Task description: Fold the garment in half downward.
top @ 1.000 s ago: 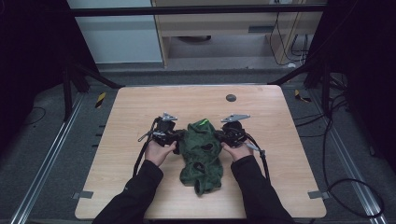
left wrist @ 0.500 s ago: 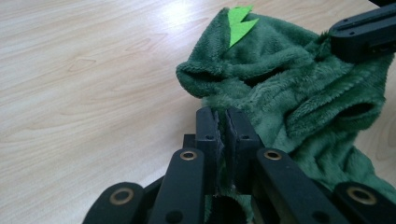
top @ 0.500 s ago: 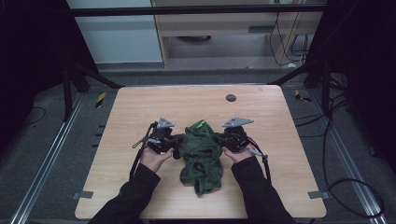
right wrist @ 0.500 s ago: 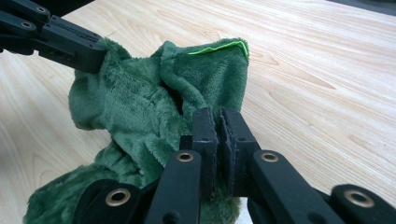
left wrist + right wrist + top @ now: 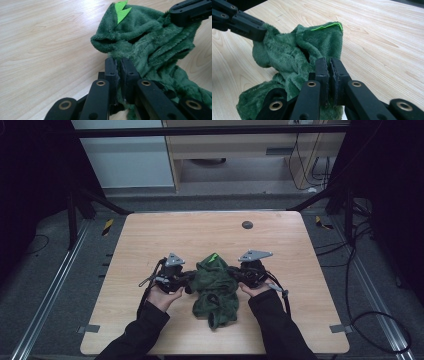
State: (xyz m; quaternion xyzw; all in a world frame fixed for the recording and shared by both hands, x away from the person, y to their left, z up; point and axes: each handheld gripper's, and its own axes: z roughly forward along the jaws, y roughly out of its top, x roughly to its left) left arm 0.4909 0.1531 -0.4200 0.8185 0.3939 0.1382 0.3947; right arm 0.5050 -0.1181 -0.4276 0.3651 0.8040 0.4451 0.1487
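Both jaws clamped on green fleece garment (image 5: pixel 215 287): I've left gripper (image 5: pixel 186 281) & right gripper (image 5: pixel 235 274) flanking it, long axis running toward me.

A light wooden table (image 5: pixel 200 240) stands on a grey floor (image 5: pixel 60 310). Behind it is a pale wooden cabinet (image 5: pixel 235 150) and a white panel (image 5: pixel 125 160). Both sides of the room are dark, with black cables (image 5: pixel 370 320) at the right.

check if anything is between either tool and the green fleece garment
Nothing visible. The left tool and the right tool are each shut on a fold of the green fleece garment, one on each side, with bare wooden table around it.
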